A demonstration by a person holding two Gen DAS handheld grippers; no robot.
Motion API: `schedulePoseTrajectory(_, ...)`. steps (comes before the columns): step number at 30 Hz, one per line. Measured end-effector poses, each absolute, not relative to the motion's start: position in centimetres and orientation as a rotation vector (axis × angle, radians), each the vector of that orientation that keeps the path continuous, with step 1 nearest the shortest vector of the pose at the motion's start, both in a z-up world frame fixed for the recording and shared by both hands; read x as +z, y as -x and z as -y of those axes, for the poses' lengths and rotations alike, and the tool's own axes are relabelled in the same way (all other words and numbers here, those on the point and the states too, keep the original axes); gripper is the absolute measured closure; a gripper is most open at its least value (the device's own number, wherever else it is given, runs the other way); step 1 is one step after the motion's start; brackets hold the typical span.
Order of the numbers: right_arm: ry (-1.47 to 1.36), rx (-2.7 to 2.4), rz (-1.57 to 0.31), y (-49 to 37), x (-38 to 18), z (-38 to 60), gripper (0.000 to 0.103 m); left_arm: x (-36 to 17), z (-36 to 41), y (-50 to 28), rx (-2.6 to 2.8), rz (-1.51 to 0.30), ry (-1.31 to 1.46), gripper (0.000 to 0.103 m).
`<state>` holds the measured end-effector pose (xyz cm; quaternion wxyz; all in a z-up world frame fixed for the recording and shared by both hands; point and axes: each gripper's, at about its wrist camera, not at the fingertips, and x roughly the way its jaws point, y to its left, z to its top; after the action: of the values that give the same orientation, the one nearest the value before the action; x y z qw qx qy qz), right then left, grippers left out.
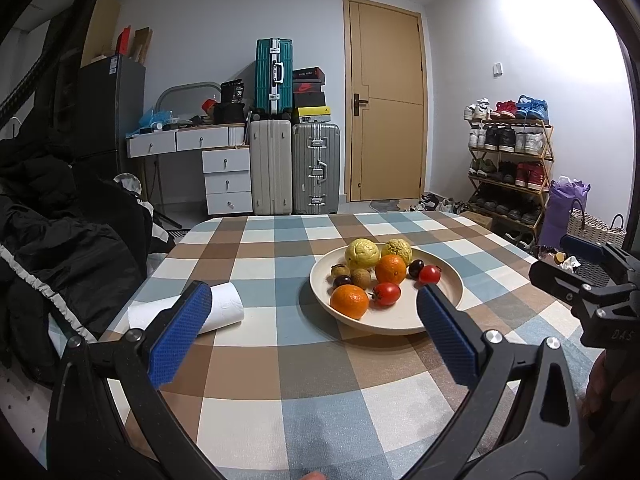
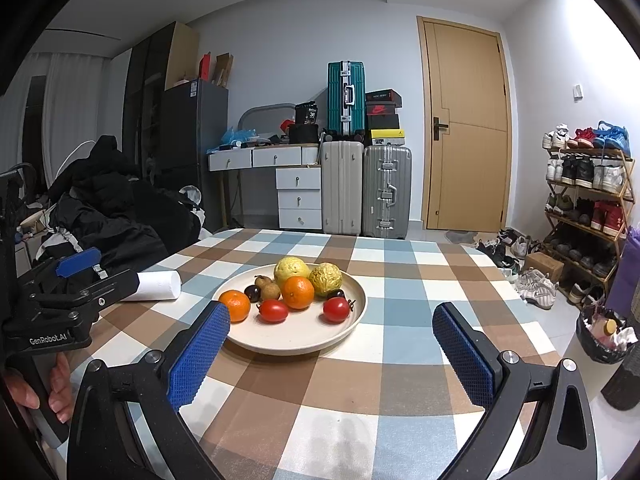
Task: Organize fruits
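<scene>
both grippers, left gripper point(image 1: 314, 316) and right gripper point(image 2: 331, 334), sit wide apart and empty at frame bottom; plate point(image 2: 344, 330) of fruit mid-frame, paper roll point(image 1: 224, 306) at left.

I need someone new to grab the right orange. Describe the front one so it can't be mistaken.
Find the checked table and the cream plate of fruit on it. On the plate's near left edge, toward the paper roll, lies the orange. The other orange sits mid-plate against the two yellow-green fruits; this one lies apart, beside a tomato.
</scene>
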<state>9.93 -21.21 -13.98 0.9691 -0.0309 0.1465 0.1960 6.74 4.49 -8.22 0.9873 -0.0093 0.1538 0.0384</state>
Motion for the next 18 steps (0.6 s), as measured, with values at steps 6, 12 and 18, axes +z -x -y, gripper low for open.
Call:
schedulePoseTrajectory(6,0.052,0.406,-0.324,-10.46,-14.11,21.28,0.0,-8.12,-4.42,-6.58,0.077,-0.307,0.018,0.001)
schedulePoseTrajectory(12,0.048,0.404,-0.32,-10.5,-14.07,21.39,0.0,-8.17,-4.36,-6.66,0.077,-0.307,0.018,0.001)
schedulePoseTrajectory(18,0.055,0.388,-0.294,-10.01,-13.8,21.47,0.0,-8.18,-4.38,-6.66,0.079,-0.307,0.019,0.001)
